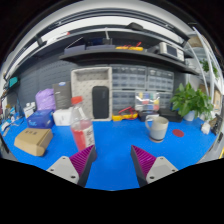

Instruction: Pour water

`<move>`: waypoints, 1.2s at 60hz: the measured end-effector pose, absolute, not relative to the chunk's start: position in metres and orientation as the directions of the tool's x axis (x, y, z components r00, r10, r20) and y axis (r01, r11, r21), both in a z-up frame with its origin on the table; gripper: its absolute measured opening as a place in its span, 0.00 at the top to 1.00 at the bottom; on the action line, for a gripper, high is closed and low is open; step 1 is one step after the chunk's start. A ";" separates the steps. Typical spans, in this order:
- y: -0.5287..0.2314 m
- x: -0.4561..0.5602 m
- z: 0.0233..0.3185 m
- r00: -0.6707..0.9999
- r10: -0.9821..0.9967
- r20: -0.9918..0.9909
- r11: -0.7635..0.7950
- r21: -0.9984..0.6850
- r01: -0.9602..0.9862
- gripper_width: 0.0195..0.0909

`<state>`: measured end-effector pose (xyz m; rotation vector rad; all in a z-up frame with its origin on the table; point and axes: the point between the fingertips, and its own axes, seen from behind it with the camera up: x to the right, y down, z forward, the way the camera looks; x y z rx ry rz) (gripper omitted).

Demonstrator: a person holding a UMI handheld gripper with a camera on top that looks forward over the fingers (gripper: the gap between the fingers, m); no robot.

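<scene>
Gripper point(113, 160) fingers spread, purple pads point(82, 160) facing, nothing between.

Blue table point(115, 140) underneath. Clear bottle point(82, 127), red label and cap, upright just ahead of left finger.

Metal cup point(157, 127) ahead of right finger, well apart from bottle.

Cardboard box point(33, 141) at left.

Potted plant point(190, 101) at right.

Dark shelf point(125, 54) above, white cabinet point(91, 95) behind table.

Blue tabletop point(115, 150), red-labelled bottle point(81, 124), grey cup point(157, 127), magenta pads point(84, 159).
</scene>
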<state>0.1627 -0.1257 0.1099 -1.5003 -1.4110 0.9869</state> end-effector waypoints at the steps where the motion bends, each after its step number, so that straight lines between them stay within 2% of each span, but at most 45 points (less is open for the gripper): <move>1: -0.135 0.165 0.106 0.043 0.999 -0.005 -0.020 -0.936 0.351 0.27; 10: -0.191 0.158 0.089 -0.062 0.998 -0.016 0.008 -0.929 0.370 0.26; 30: -0.222 0.082 0.103 -0.098 0.994 -0.043 -0.013 -0.957 0.290 0.27; 39: -0.225 0.055 0.102 -0.107 0.994 0.004 0.033 -0.963 0.269 0.28; 43: -0.224 0.047 0.097 -0.109 0.994 0.021 0.049 -0.964 0.260 0.31; 46: -0.224 0.042 0.094 -0.107 0.994 0.030 0.056 -0.966 0.251 0.38; 47: -0.223 0.040 0.094 -0.106 0.994 0.036 0.061 -0.969 0.241 0.46; 49: -0.222 0.038 0.096 -0.103 0.994 0.041 0.063 -0.974 0.218 0.50; 56: -0.224 0.034 0.098 -0.105 0.993 0.051 0.068 -0.984 0.166 0.58; 58: -0.224 0.032 0.098 -0.110 0.992 0.055 0.072 -0.984 0.161 0.57; 59: -0.223 0.032 0.098 -0.111 0.992 0.054 0.072 -0.985 0.160 0.63; 64: -0.226 0.031 0.099 -0.131 0.990 0.049 0.070 -0.984 0.165 0.62; 65: -0.226 0.031 0.099 -0.136 0.990 0.041 0.064 -0.984 0.166 0.68; 72: -0.222 0.030 0.098 -0.161 0.987 -0.010 0.020 -0.983 0.183 0.69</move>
